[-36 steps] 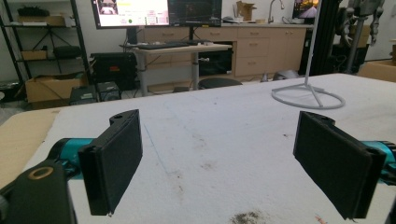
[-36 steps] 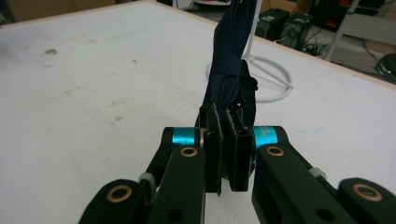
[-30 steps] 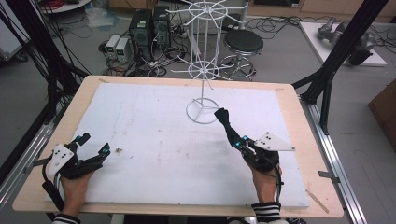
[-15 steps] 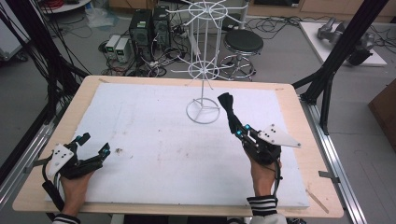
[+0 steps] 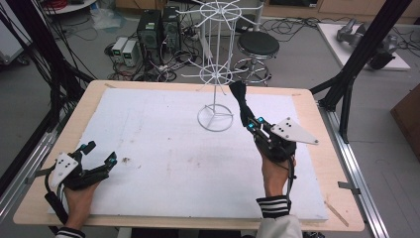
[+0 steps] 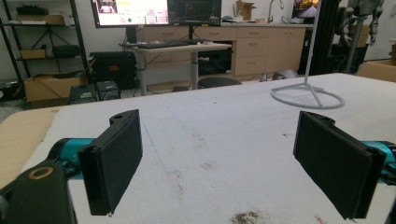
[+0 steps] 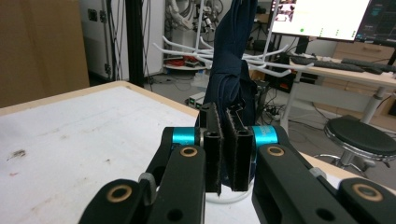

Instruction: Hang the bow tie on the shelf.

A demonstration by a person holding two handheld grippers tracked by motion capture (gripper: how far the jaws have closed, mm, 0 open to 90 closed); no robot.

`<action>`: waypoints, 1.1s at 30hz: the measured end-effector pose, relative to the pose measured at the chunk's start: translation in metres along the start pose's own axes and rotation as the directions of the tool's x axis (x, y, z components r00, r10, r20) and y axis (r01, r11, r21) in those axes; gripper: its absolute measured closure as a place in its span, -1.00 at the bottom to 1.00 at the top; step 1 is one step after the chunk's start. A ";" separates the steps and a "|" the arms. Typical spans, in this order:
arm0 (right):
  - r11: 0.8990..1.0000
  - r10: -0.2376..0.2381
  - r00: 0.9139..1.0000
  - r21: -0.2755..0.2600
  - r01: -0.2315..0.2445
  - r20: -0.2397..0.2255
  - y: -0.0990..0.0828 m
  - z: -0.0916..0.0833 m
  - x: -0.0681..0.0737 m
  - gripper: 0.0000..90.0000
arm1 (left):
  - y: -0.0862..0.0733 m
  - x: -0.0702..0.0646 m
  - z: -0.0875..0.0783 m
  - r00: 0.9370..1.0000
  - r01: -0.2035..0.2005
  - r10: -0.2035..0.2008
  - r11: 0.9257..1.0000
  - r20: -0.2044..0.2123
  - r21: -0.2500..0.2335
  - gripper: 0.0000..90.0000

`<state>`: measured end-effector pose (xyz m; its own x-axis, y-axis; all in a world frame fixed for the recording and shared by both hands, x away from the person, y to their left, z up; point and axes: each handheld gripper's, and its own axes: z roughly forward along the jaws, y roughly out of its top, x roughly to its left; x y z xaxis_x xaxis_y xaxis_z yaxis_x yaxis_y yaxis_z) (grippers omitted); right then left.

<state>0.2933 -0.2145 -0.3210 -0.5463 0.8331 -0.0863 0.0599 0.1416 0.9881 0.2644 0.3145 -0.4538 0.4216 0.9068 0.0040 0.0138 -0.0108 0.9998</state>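
High view: right gripper point(image 5: 246, 118) pinching a dark cloth point(image 5: 241, 98) just right of the white rack point(image 5: 216, 74); left gripper point(image 5: 97, 152) spread at near left. Left gripper view: jaws wide over the table point(image 6: 224, 135). Right gripper view: jaws clamped on the cloth point(image 7: 232, 65).

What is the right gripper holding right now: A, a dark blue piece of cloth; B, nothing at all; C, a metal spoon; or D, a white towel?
A: in the right gripper view the right gripper has its jaws pressed together on a dark blue cloth that rises above them, near the white wire rack seen in the high view.
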 end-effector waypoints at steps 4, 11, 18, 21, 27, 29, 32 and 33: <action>1.000 0.003 1.000 -0.006 -0.003 0.004 0.003 0.004 0.001 0.93 | 0.000 0.000 0.000 1.000 0.000 0.000 1.000 0.000 -0.001 -0.64; 1.000 -0.002 1.000 -0.014 0.002 0.019 0.006 0.012 0.004 0.93 | 0.000 0.000 0.000 1.000 0.001 -0.001 1.000 -0.001 0.000 -0.64; 1.000 -0.022 1.000 -0.019 0.022 0.022 0.013 0.023 0.011 0.93 | 0.000 0.000 0.000 1.000 0.002 -0.002 1.000 -0.002 -0.002 -0.64; 1.000 -0.021 1.000 -0.021 0.021 0.021 0.015 0.026 0.013 0.93 | 0.000 0.000 0.000 1.000 0.004 -0.004 1.000 -0.003 -0.002 -0.64; 0.999 -0.026 0.999 -0.024 0.027 0.023 0.018 0.031 0.015 0.93 | 0.000 0.000 0.000 1.000 0.002 -0.002 1.000 -0.001 -0.001 -0.64; 0.999 -0.027 0.999 -0.022 0.028 0.022 0.018 0.032 0.016 0.93 | 0.000 0.000 0.000 1.000 0.003 -0.003 1.000 -0.001 -0.001 -0.64; 0.999 -0.035 0.999 -0.019 0.035 0.026 0.019 0.035 0.018 0.93 | 0.000 0.000 0.000 1.000 0.005 -0.005 1.000 -0.002 -0.002 -0.64; 0.999 -0.038 0.999 -0.018 0.039 0.031 0.019 0.036 0.019 0.93 | 0.000 0.000 0.000 1.000 0.005 -0.005 1.000 -0.002 -0.002 -0.64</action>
<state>0.3143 -0.1769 -0.3085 -0.5217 0.8434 -0.1281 0.0232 0.1641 0.9862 0.2647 0.3144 -0.4539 0.4196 0.9077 -0.0010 0.0144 -0.0056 0.9999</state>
